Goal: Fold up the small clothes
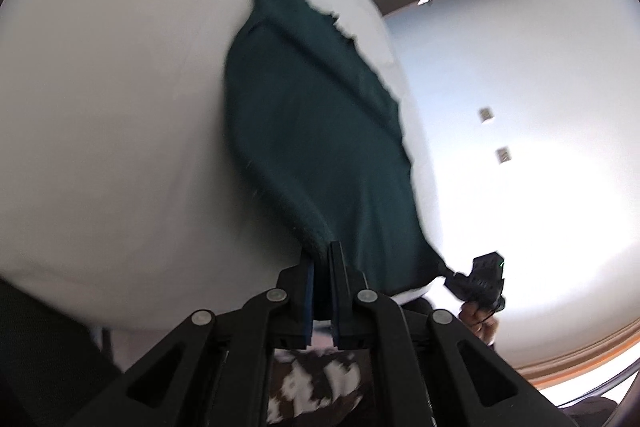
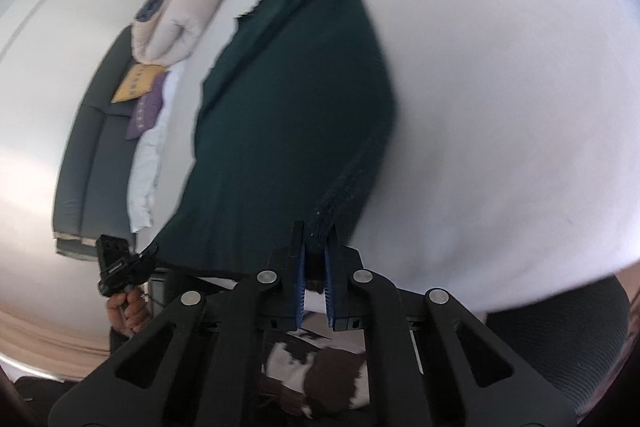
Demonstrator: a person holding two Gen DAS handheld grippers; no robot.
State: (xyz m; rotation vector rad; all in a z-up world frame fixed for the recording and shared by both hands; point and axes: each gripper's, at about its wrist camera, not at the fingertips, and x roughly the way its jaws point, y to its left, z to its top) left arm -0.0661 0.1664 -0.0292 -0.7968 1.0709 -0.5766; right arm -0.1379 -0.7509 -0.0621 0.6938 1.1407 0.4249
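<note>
On the white bed (image 1: pixel 100 115), both the left gripper (image 1: pixel 322 267) and right gripper (image 2: pixel 316 247) are clamped on near corners of a soft, light, limp dark-green garment (image 1: pixel 320 131), best held by its hem.

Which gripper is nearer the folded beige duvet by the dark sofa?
Left. The left gripper clamps the green cloth's corner on the side toward the duvet; the right gripper clamps the corner farther from it.
</note>
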